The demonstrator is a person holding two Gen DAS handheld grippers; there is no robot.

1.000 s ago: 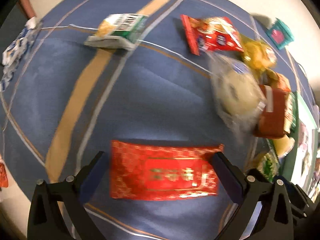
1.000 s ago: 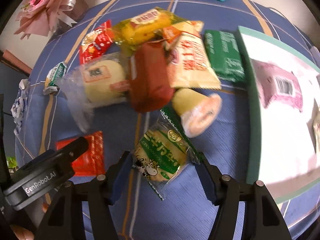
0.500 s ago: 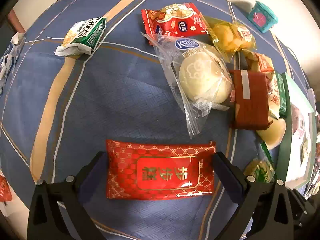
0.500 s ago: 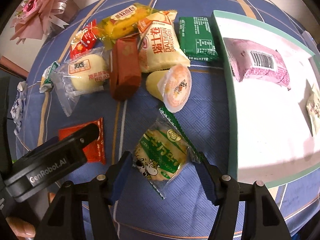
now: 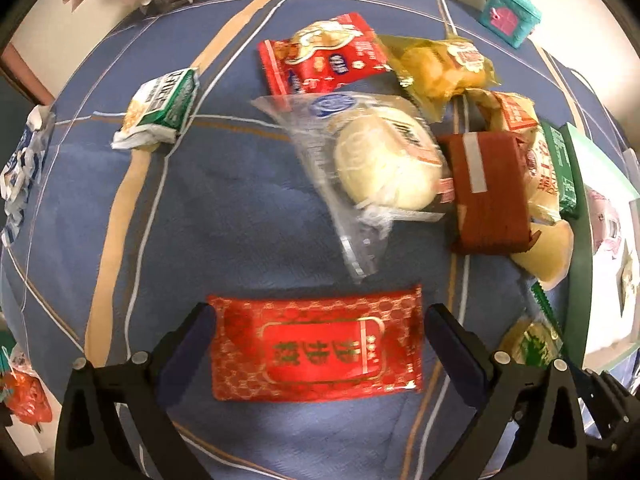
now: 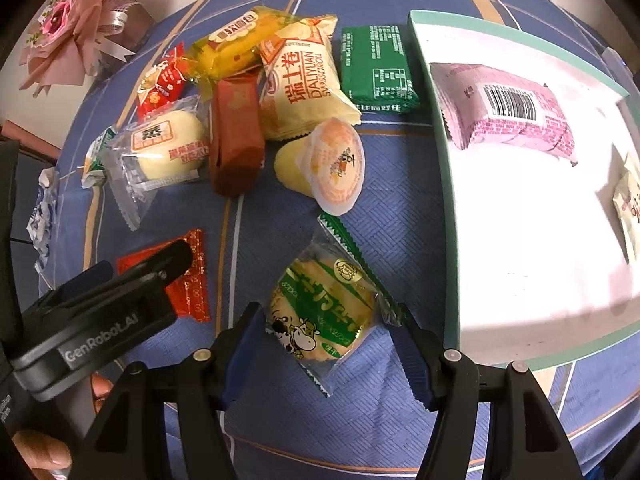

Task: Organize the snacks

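The left gripper (image 5: 320,320) hangs low over the blue striped cloth (image 5: 220,208) on the worktop, its 2 fingers spread wide on either side of a flat red packet with gold lettering (image 5: 318,344). The packet lies flat on the cloth between the fingertips; whether they touch its short ends cannot be told, so the gripper reads as released.

The right gripper (image 6: 332,332) is also released, its fingers straddling a green-and-yellow snack pack printed with a cow (image 6: 324,312), which lies on the cloth just beside the tray (image 6: 448,216). The tray has a mint-green rim and a white floor, and a pink wrapped snack with a barcode (image 6: 508,116) lies inside it.

Beyond the cow pack, a jelly cup (image 6: 328,168) lies on its side. Behind it sits a loose cluster: a brown packet (image 6: 236,136), a cream swiss-roll bag (image 6: 304,84), a clear-wrapped white bun (image 6: 164,148), a yellow pack (image 6: 236,44), a small red bag (image 6: 160,84) and a dark green packet (image 6: 376,68) next to the tray's rim.

A pink bouquet (image 6: 76,24) sits at the far left edge of the worktop.
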